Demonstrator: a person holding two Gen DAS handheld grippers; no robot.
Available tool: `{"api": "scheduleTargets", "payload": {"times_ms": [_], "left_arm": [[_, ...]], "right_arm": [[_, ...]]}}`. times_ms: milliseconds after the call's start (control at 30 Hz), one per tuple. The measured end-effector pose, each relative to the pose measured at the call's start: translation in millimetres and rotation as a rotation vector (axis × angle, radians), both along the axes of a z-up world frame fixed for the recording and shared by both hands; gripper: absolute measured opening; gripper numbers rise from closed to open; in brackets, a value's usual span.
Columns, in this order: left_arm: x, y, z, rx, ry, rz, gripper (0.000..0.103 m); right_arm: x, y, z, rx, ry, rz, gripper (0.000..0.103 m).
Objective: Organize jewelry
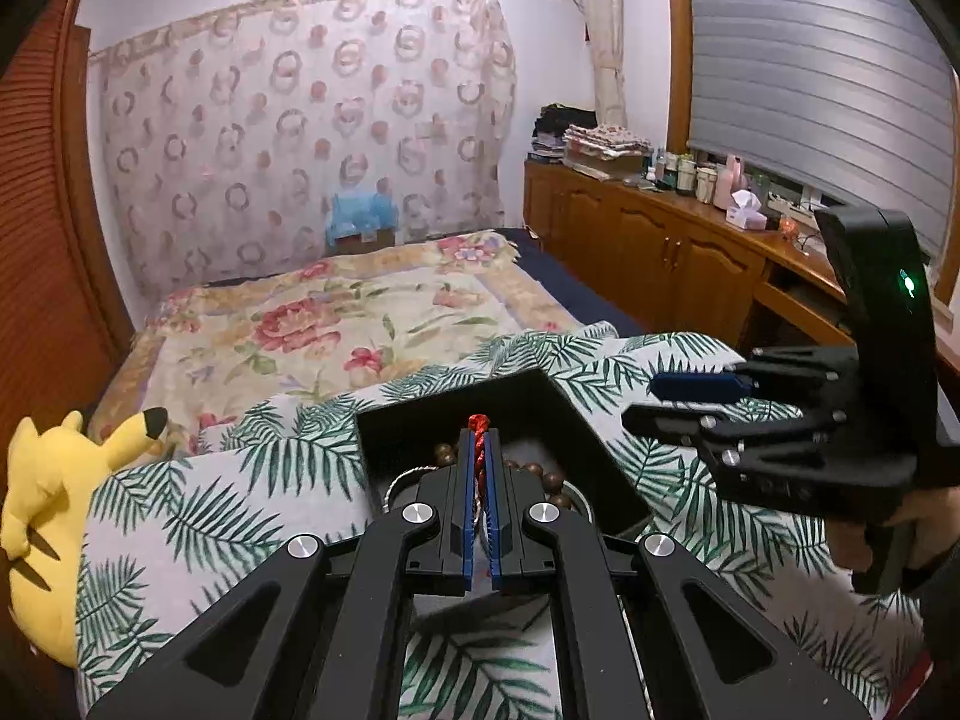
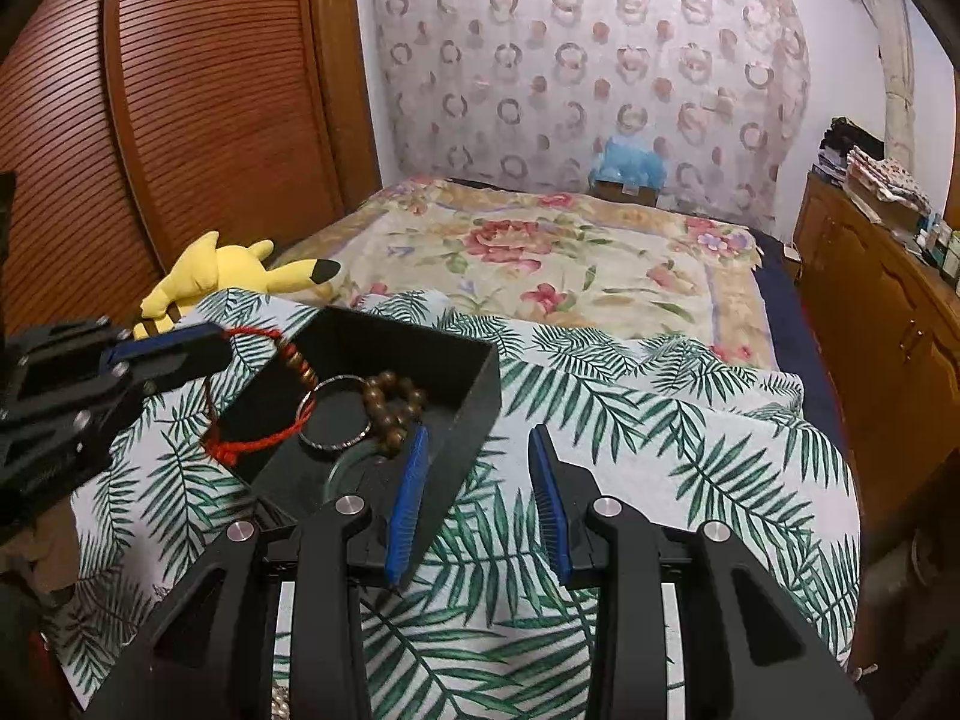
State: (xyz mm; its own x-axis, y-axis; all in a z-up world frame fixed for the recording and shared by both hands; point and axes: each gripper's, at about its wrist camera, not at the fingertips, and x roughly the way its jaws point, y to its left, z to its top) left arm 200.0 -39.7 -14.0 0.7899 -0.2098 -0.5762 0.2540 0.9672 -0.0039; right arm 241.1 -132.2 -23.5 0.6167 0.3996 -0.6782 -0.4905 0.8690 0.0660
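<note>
The left gripper (image 1: 479, 450) is pinching a red cord bracelet (image 2: 264, 396), jaws closed on its cord, just over the near-left edge of the black box (image 2: 474, 360) sitting on the leaf-print cloth (image 2: 660, 420). The loop is hanging partly inside the box and partly draped over its wall, so it is lying down and forward from the jaws. The right gripper (image 2: 477, 480) is waiting beside the box, jaws open and empty. Only the right view is showing the whole loop, the silver bangle (image 2: 336, 414) and the wooden beads (image 2: 393, 405); the left view is showing just the cord's tip.
</note>
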Motion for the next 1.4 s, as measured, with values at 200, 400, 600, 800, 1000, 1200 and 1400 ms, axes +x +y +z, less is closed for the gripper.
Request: {"api": "scheduleTargets", "payload": {"times_ms": [200,400,600,800,1000,1200,1400], "left_arm": [[5,-2,1,0.003,0.021,0.001,0.005],[-4,4,3,0.025,0.024,0.01,0.024],[-28,7,-3,0.048,0.034,-0.009,0.039],[-58,10,-21,0.039,0.081,-0.029,0.043],[-90,11,-39,0.042,0.11,-0.045,0.05],[-113,8,-49,0.044,0.129,-0.062,0.059],[-123,3,-62,0.055,0.171,-0.075,0.07]], "right_arm": [[-8,-3,1,-0.025,-0.009,0.008,0.037],[-24,-6,4,-0.003,-0.025,0.024,0.037],[-49,-3,3,0.017,-0.028,0.05,0.037],[-86,3,0,0.021,-0.037,0.082,0.037],[-118,2,-5,0.053,-0.023,0.109,0.037],[-139,8,-17,0.023,-0.018,0.126,0.037],[-153,7,-27,0.027,0.003,0.129,0.037]]}}
